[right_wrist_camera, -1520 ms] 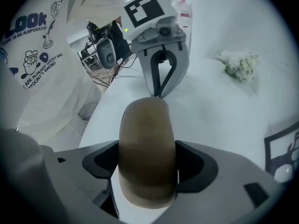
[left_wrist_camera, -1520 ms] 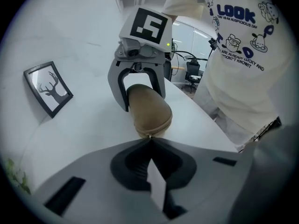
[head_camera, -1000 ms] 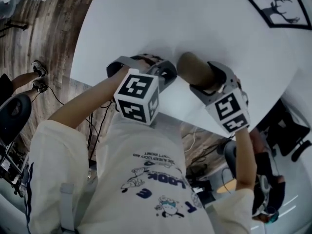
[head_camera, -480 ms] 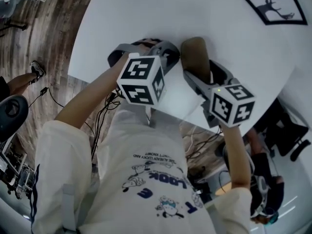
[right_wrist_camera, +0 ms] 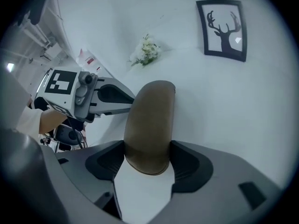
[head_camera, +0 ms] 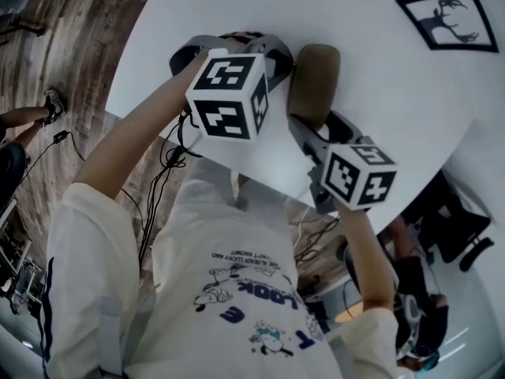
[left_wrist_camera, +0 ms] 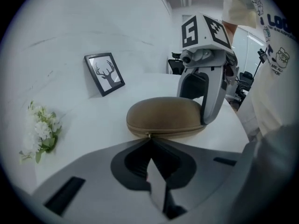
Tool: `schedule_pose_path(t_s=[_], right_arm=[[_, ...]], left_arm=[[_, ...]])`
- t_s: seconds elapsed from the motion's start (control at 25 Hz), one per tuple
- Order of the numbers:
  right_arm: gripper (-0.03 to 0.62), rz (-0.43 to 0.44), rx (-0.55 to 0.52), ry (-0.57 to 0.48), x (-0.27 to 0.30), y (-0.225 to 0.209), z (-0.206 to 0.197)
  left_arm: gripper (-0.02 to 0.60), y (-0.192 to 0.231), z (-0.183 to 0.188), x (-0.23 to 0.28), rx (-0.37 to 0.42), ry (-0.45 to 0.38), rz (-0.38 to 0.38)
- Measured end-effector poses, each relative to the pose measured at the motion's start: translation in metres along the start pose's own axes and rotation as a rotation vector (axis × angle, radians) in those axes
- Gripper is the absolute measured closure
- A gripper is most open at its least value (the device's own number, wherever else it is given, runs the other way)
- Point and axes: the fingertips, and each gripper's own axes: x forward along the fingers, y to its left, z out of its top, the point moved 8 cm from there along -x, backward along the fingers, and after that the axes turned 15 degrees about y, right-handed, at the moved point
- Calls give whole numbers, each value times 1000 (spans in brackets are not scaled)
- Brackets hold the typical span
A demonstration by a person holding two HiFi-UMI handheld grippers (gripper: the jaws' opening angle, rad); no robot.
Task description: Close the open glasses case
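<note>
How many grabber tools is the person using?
2. The left hand-held gripper, shut, points at the long side of the glasses case; the right hand-held gripper has just been closing its jaws on the case's end.

The oval fabric glasses case (head_camera: 314, 81) is a plain olive-tan, with a thin darker seam along its edge. The round counter (head_camera: 371, 46) is plain white. At 2 o'clock from the case, the black-framed picture (head_camera: 450, 18) shows a black deer silhouette on white. The small bunch of flowers (left_wrist_camera: 42, 129) is white with green leaves. The left hand-held gripper (left_wrist_camera: 150, 146) is grey with dark pads; its cube (head_camera: 229, 93) is white with black square markers. The wooden floor (head_camera: 79, 22) has a brown streaky grain.
</note>
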Motion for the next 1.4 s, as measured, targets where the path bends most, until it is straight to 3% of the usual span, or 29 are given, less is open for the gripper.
schedule_pose_path(t_s=[0.36, 0.52, 0.76, 1.2, 1.4], right_arm=[[290, 38, 101, -10, 2, 0, 2], [290, 42, 110, -7, 2, -1, 2], [289, 116, 187, -14, 4, 0, 5], [289, 118, 286, -20, 8, 13, 11], [289, 198, 289, -34, 0, 10, 15]], left_arm=[[581, -21, 0, -9, 102, 29, 13], [581, -40, -2, -9, 107, 26, -30], [581, -83, 1, -8, 147, 15, -88], [581, -126, 10, 7, -58, 3, -76], [581, -118, -2, 3, -185, -33, -65]])
